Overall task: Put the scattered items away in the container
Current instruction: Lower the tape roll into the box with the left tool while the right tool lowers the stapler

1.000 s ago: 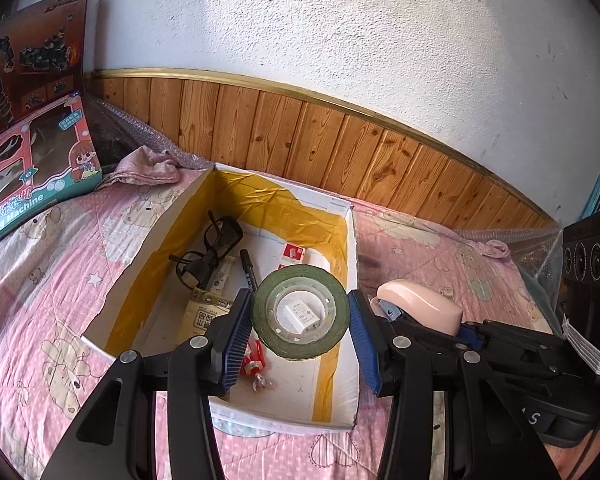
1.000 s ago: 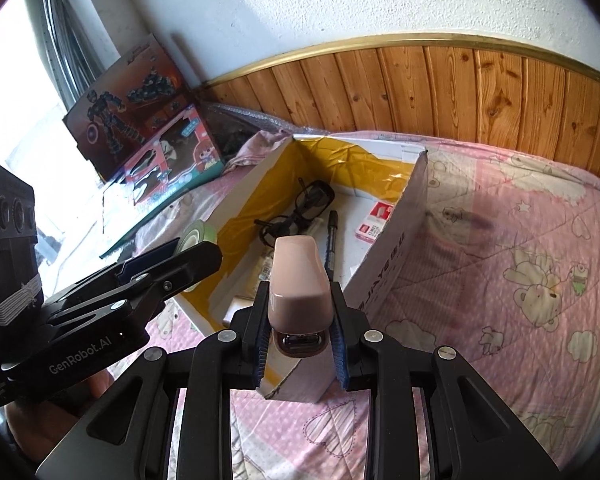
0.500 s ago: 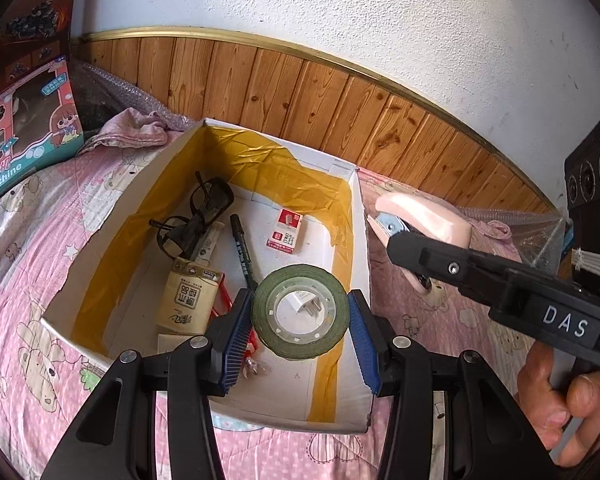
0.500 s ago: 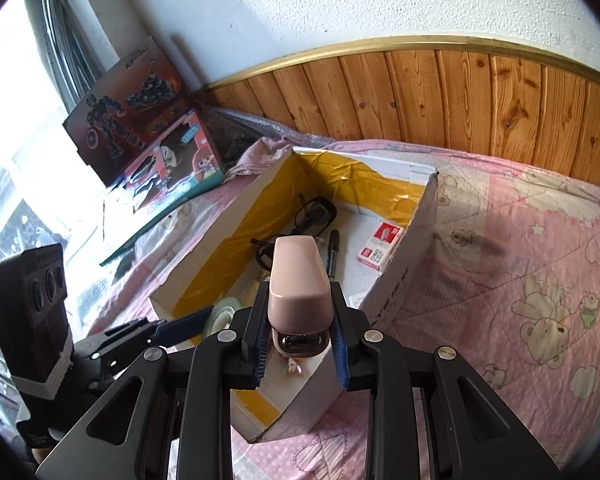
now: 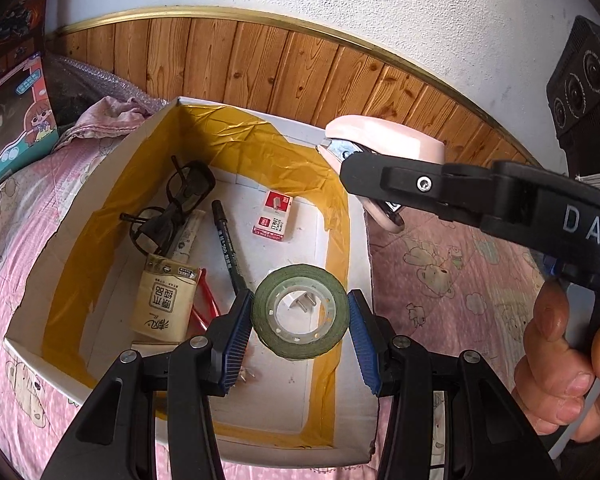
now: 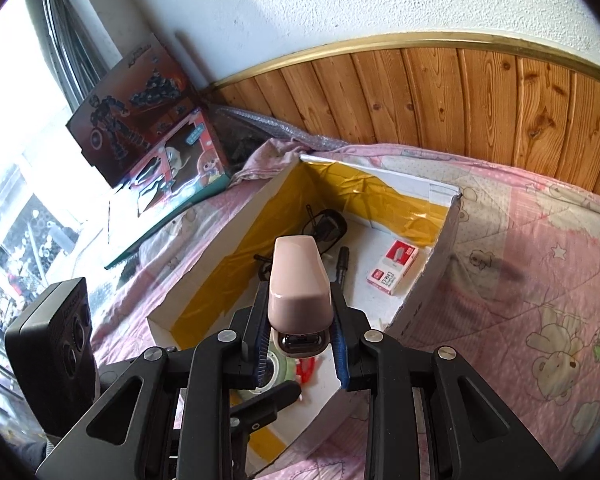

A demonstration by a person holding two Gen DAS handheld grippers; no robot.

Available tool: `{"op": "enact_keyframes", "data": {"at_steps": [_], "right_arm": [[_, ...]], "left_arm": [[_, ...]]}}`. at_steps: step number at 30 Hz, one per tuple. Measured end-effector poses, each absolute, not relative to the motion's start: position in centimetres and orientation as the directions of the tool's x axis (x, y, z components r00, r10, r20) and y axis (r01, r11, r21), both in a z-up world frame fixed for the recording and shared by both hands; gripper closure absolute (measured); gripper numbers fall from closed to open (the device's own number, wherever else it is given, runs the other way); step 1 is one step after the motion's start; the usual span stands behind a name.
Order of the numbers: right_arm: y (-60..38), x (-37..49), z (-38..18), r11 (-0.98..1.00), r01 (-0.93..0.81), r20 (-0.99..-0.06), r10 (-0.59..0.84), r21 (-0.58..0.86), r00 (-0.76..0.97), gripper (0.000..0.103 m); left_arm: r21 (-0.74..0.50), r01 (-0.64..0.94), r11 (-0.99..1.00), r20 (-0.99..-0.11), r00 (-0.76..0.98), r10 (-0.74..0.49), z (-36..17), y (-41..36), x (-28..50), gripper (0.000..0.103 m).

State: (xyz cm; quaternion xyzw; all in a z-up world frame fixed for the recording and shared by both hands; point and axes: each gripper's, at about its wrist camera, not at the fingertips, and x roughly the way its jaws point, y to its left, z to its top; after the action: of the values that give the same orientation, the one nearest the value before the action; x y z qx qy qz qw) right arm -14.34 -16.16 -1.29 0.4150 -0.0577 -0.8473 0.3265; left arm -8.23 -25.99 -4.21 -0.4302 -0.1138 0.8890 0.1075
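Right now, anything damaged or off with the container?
Yes: the white cardboard box lined with yellow tape has a ragged, torn left wall edge. The taped lining is wrinkled in the far corner. Nothing looks spilled.

Pink quilted bed (image 6: 532, 264): cardboard box (image 5: 100, 184), toy boxes (image 6: 172, 172).

Strong daylight is admitted through the window (image 6: 24, 128), which is overexposed to white. Soft shadows are cast across the wall (image 6: 300, 0). Straight lines are bent by fisheye distortion, and dark vignetting is seen at the corners.
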Motion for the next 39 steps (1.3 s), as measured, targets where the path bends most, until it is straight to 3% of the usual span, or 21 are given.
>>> {"op": "enact_keyframes", "data": {"at_steps": [20, 39], "right_arm": [[-18.8, -22.0, -3.7, -0.749, 0.499, -0.701, -0.630, 0.435, -0.334, 0.075], [-21.5, -27.6, -8.3, -0.804, 0.425, -0.803, -0.543, 0.415, -0.244, 0.075]], "left_arm": [[-0.284, -0.110, -0.952, -0.784, -0.545, 0.297, -6.8, -25.2, -10.1, 0.054], [-0.342, -0.124, -0.932, -0.796, -0.489, 0.357, -7.9, -25.7, -11.5, 0.054]]}}
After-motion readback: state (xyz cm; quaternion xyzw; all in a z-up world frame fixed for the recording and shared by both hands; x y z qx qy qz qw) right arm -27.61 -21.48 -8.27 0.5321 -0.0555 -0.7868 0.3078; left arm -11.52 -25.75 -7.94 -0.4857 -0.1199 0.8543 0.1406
